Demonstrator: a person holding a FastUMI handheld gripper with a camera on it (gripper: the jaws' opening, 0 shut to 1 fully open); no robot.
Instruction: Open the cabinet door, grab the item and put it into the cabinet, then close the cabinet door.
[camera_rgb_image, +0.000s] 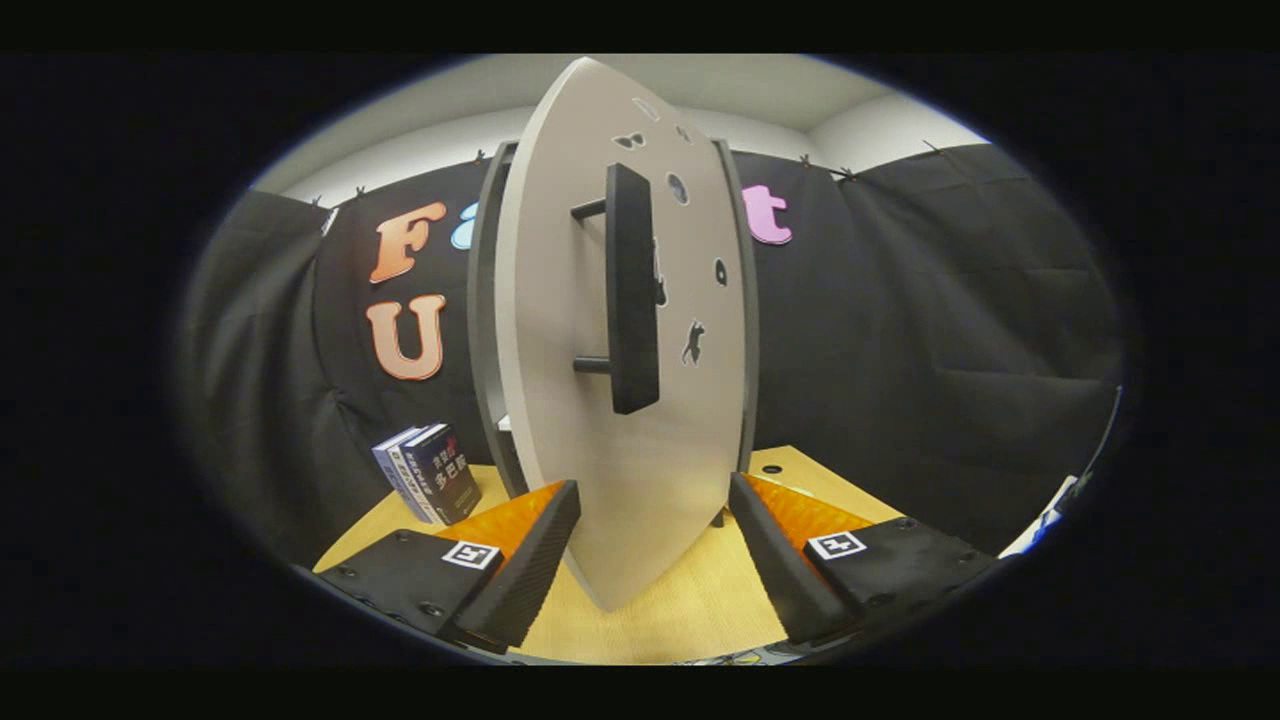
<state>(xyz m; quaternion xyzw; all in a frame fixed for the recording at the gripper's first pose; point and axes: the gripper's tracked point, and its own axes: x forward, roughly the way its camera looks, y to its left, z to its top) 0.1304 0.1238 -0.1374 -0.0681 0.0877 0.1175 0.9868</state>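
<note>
The gripper (655, 560) sits nearest, its jaws spread wide and pinching nothing. The lower edge of the cabinet door (590, 330) stands in the gap between them, touching neither finger as far as can be told. Under them lies the pale wooden counter (690, 610).

The door stands ajar, swung out toward the gripper, so its front face shows at a slant with the free edge nearest. It looks like a flat, rigid panel with a smooth matt face, likely light on its hinge and unlikely to flex. That smooth face would give the jaws little to bite on. The better hold is the handle (632, 290), a dark upright bar held off the door by two short posts, one high and one low. It looks stiff and thick enough to pinch across, and its middle, between the posts, is where the jaws would have most room.

To the left of the door and beyond the left finger, two books (428, 472) stand upright side by side on the counter. They are probably the item to stow. Being stiff and compact, they should take a pinch across the covers, though glossy jackets may slip.

Behind the door is the cabinet (487, 300), its dark frame edge showing.
</note>
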